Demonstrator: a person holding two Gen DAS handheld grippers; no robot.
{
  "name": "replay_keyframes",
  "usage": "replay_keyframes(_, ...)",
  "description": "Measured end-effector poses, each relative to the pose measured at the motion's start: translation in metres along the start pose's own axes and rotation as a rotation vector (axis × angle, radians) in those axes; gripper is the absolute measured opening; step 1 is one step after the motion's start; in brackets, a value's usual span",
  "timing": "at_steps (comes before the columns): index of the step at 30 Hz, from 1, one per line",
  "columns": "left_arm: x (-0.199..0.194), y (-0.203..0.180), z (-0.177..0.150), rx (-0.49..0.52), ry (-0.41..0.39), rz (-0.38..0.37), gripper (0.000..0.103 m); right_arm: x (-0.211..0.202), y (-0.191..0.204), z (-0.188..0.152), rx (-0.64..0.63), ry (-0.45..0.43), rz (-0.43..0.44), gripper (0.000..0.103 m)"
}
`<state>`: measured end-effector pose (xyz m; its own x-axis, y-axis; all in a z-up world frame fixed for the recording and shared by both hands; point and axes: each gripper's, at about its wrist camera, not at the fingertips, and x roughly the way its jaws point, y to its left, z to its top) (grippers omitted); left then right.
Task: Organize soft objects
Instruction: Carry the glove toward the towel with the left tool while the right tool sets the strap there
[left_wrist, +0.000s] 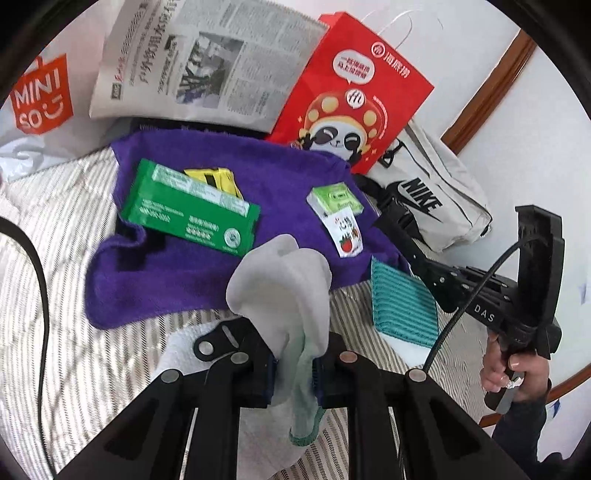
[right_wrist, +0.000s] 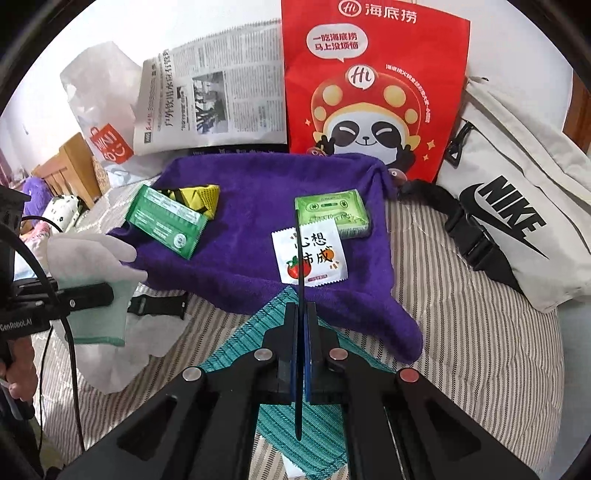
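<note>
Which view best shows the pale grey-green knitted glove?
The right wrist view: the pale grey-green knitted glove appears side-on, fingers to cuff, clamped in the left gripper. The left wrist view shows it bunched and foreshortened between its own fingers.

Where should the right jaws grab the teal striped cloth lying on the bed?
Probably the bare corner of the teal striped cloth nearest the right gripper, coming down from above. It lies flat on the striped bedspread, and its far end is tucked under the purple towel, so the free near corner should pinch up and pull clear most easily.
</note>
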<state>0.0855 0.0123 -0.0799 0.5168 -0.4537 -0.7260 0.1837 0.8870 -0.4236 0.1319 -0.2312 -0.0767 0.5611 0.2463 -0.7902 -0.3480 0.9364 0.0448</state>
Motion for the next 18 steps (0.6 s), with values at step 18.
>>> replay_keyframes(18,-0.019,0.021,0.028,-0.024,-0.046,0.057,0.015,-0.002,0.009,0.025,-0.018,-0.025,0.035,0.003)
